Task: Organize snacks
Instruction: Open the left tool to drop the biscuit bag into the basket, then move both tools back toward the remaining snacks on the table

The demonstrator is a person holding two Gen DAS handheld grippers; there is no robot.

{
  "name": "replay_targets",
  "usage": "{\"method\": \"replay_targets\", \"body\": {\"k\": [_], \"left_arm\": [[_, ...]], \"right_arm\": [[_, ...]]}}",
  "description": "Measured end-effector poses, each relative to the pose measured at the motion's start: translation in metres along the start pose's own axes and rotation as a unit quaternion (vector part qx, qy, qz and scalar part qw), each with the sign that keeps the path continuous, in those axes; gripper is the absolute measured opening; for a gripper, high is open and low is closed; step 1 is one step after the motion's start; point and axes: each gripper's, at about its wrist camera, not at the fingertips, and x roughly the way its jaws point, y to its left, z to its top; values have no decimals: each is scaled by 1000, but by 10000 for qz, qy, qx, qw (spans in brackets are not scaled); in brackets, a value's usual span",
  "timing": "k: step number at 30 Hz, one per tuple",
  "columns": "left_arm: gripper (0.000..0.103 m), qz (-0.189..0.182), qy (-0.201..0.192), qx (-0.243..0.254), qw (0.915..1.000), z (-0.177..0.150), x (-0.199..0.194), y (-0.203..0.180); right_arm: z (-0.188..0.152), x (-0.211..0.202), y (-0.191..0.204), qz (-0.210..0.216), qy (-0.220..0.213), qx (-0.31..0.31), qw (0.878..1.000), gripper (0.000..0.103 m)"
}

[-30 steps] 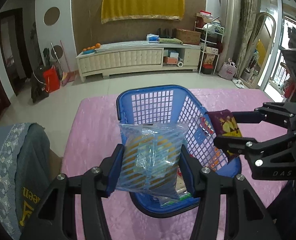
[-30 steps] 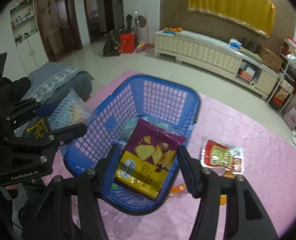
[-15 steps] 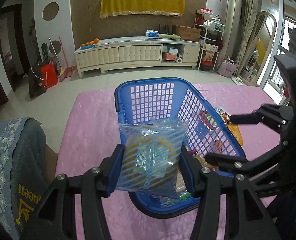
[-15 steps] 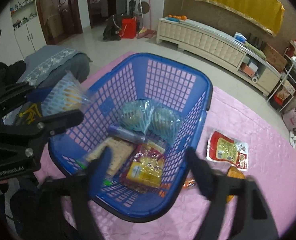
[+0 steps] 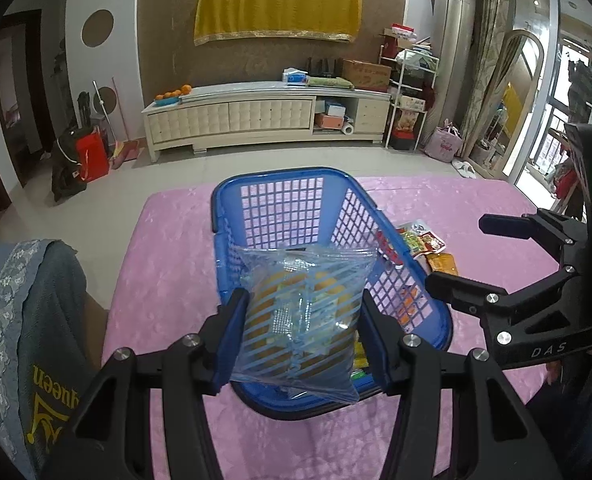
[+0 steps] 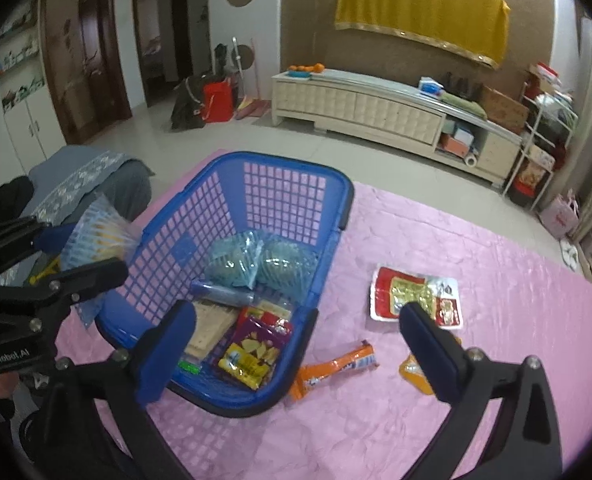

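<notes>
A blue plastic basket (image 5: 280, 174) (image 6: 280, 160) stands on the pink tablecloth (image 6: 375, 420). My left gripper (image 5: 301, 320) (image 6: 76, 248) is shut on a clear blue-striped snack bag (image 5: 303, 312) (image 6: 96, 232), held over the basket's near left rim. My right gripper (image 6: 296, 320) (image 5: 459, 254) hovers over the basket's near right corner; its jaws are opening wide and grip nothing. The purple chip bag (image 6: 256, 352) lies inside the basket beside a cracker pack (image 6: 208, 324) and two teal bags (image 6: 236, 260).
On the cloth right of the basket lie a red packet (image 6: 415, 300), an orange bar (image 6: 335, 368) and an orange pouch (image 6: 415, 372). A chair draped in grey cloth (image 5: 16, 320) stands at the table's left. A cream cabinet (image 5: 256, 116) lines the far wall.
My right gripper let go of the purple chip bag, which dropped into the basket; its jaws spread wide and it shifted right. My left gripper kept still with its bag.
</notes>
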Motion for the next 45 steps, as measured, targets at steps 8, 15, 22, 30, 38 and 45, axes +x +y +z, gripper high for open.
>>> {"method": "replay_targets", "body": {"k": [8, 15, 22, 30, 38, 45], "left_arm": [[52, -224, 166, 36, 9996, 2, 26, -22], [52, -251, 391, 182, 9988, 1, 56, -40], [57, -305, 599, 70, 9977, 3, 74, -39], [68, -337, 511, 363, 9975, 1, 55, -52], [72, -341, 245, 556, 9976, 7, 19, -76], [74, -408, 160, 770, 9961, 12, 6, -105]], "right_arm": [[-11, 0, -28, -130, 71, 387, 9991, 103], [-22, 13, -45, -239, 181, 447, 9986, 103], [-28, 20, -54, -223, 261, 507, 9981, 103], [-26, 0, -62, -203, 86, 652, 9976, 103], [-33, -43, -70, -265, -83, 591, 9979, 103], [-43, -73, -88, -333, -237, 651, 9970, 103]]}}
